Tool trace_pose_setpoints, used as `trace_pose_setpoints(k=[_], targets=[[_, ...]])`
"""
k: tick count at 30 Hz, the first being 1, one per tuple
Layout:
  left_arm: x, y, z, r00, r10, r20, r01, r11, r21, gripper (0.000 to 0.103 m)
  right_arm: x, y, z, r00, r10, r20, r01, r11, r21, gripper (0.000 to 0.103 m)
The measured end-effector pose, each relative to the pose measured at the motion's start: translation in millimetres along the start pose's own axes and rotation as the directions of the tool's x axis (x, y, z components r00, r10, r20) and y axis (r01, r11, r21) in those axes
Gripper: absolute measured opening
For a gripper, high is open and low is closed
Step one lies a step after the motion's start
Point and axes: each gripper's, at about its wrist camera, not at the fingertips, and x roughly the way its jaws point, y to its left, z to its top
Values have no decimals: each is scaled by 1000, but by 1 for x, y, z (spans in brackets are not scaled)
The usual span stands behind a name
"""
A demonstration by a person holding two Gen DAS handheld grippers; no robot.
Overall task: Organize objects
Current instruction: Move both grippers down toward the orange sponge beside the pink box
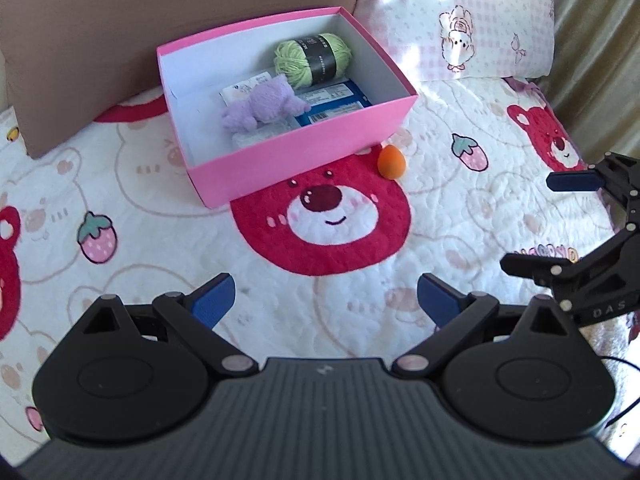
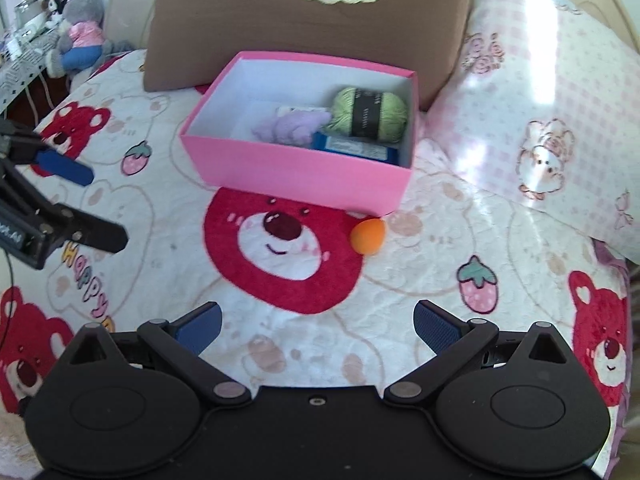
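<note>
Both my left tongs (image 1: 326, 300) and right tongs (image 2: 318, 326) gape empty over the bear-print bed (image 2: 440, 248), the box (image 2: 296, 176) ahead half-hiding its contents.

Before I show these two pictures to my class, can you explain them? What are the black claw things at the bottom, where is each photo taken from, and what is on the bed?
Each black claw is a hand-held two-finger gripper with a camera looking along its fingers. One picture comes from the left gripper, the other from the right gripper; each also shows the other at its edge. Both are open and hold nothing. They hover over a bear-print blanket. On it stands an open pink box containing green yarn, a purple plush toy and blue packets. An orange egg-shaped sponge lies outside, just by the box's front corner. Behind are a brown cushion and a pink pillow.
</note>
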Motion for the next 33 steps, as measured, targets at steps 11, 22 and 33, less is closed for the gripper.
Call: trace_pose_setpoints(k=[11,22,33], targets=[[22,-7,-1,999,-44,-20,44,999,-12,99,13,-26,-13,997,21,74,-33,985,171,103],[65,-1,-15,995,-69,-73,64,995,-72,99,36,2,-34,986,-107,126,109,994,-10,100],[77,-7,-7,987,-160,24,161,981,-107,99,55,21,-38,966,-200,162,221,968,-120,95]])
